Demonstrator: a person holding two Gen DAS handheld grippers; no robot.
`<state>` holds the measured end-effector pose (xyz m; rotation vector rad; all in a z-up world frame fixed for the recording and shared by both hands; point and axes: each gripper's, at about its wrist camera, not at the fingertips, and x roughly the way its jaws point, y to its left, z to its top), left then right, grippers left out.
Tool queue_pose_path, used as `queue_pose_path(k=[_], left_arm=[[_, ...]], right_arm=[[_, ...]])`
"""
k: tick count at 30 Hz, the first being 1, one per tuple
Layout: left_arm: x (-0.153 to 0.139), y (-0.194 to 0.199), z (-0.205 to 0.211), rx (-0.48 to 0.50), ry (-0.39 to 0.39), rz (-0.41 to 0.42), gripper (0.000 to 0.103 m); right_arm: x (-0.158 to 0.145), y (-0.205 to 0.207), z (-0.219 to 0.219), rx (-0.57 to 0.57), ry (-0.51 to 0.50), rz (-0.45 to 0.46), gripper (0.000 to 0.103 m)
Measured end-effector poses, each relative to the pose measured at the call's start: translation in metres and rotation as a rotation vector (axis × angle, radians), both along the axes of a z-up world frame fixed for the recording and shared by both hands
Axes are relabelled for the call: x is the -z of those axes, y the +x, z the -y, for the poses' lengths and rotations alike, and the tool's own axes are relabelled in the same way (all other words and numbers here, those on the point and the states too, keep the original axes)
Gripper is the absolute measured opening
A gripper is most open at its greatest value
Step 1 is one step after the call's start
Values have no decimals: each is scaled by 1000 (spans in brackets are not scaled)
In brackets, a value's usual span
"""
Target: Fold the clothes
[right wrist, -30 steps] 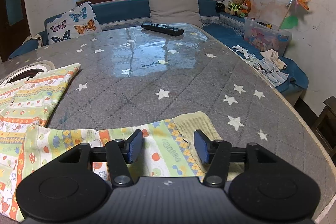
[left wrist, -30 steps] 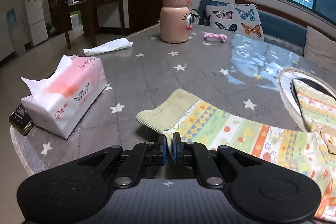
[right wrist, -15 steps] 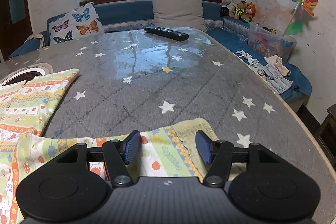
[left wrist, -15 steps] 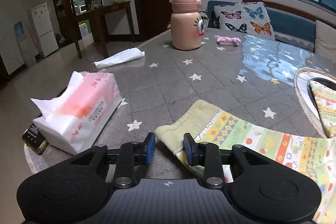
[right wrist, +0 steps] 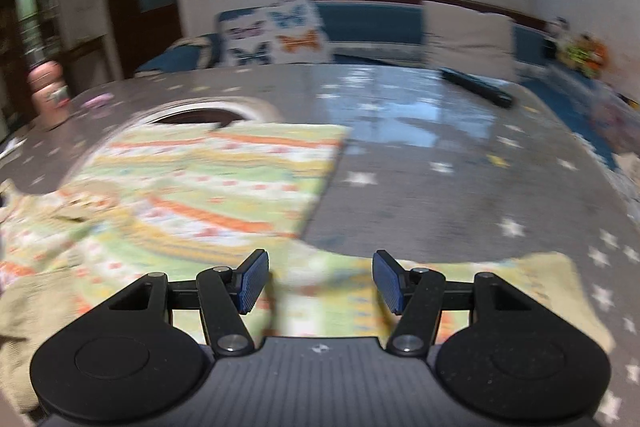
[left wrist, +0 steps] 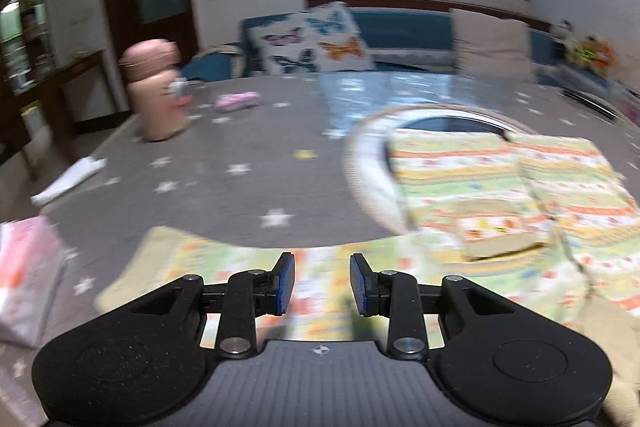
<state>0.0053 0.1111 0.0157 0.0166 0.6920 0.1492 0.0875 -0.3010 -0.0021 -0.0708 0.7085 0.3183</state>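
Above garment, both grippers' fingers parted, empty.

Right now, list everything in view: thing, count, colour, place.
garment: one, green, yellow and orange print, spread on the table
table: one, grey with white stars
bottle: one, pink, far left of table
tissue pack: one, pink and white, near left edge
loose tissue: one, white, left edge
pink item: one, beside the bottle, too blurred to identify
remote: one, black, far right of table
butterfly cushion: one, white, on the blue bench
left gripper: jaws apart, over the garment
right gripper: jaws apart, over the garment
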Motion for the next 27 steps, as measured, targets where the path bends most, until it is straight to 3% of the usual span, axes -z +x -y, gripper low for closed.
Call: queue_pose_path(k=[13, 27], left_arm=[[25, 14, 41, 89, 20, -61, 36], [28, -4, 42, 97, 69, -41, 55]], right_arm=[[14, -4, -76, -205, -47, -6, 59], [18, -43, -86, -297, -117, -22, 60]])
